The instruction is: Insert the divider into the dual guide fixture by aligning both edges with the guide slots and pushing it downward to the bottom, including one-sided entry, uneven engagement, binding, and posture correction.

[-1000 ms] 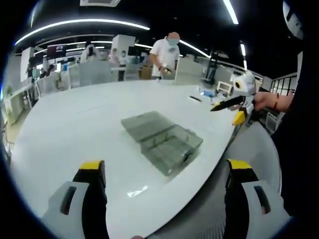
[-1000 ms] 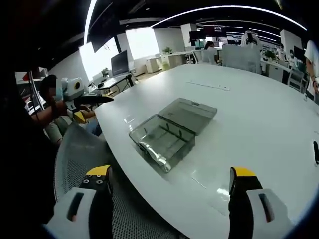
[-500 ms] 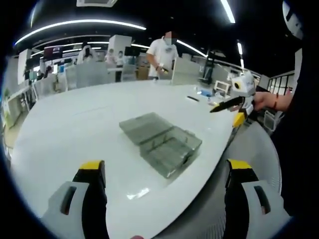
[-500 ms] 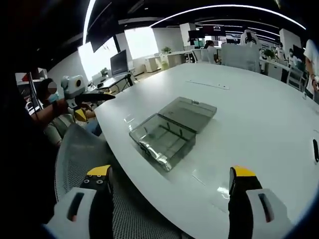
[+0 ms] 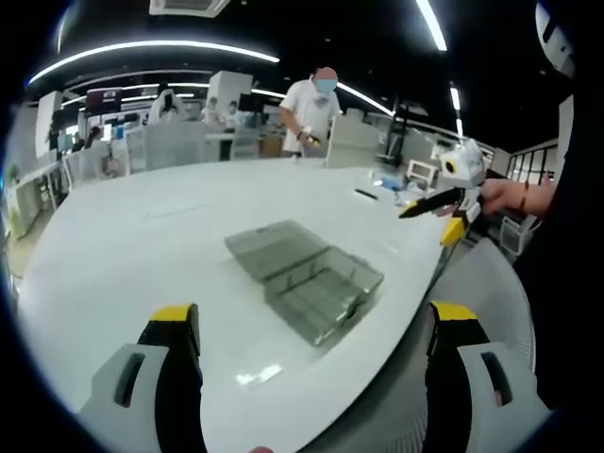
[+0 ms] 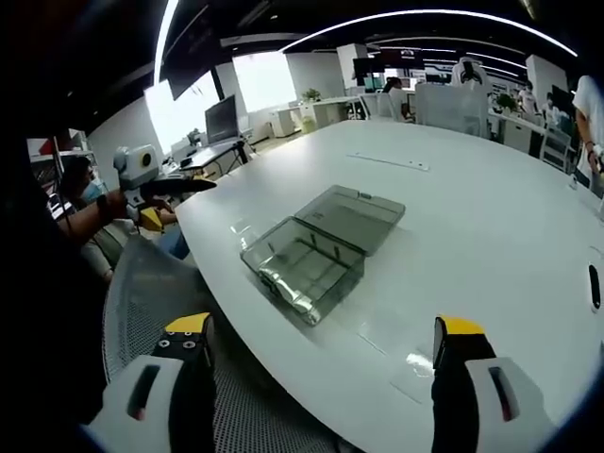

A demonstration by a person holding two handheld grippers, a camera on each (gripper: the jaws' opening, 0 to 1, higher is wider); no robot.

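We have not started yet. Our left gripper (image 5: 307, 359) and right gripper (image 6: 321, 368) are both spread wide and hold nothing. The clear box (image 5: 304, 272) sits on the white table (image 5: 142, 245), ahead of both grippers and well apart from them, with its lid (image 6: 351, 214) lying flat open. Its long side runs away from our right gripper, toward the far left. We cannot pick out the divider yet. We must find it, grab it and push it down.

My left gripper (image 5: 307, 330) has grey jaws with black inner faces, yellow tips and a dark slot in each shell. My right gripper (image 6: 321, 344) matches it, its body white seen from the left gripper view. My sleeve (image 5: 566, 283) is dark.
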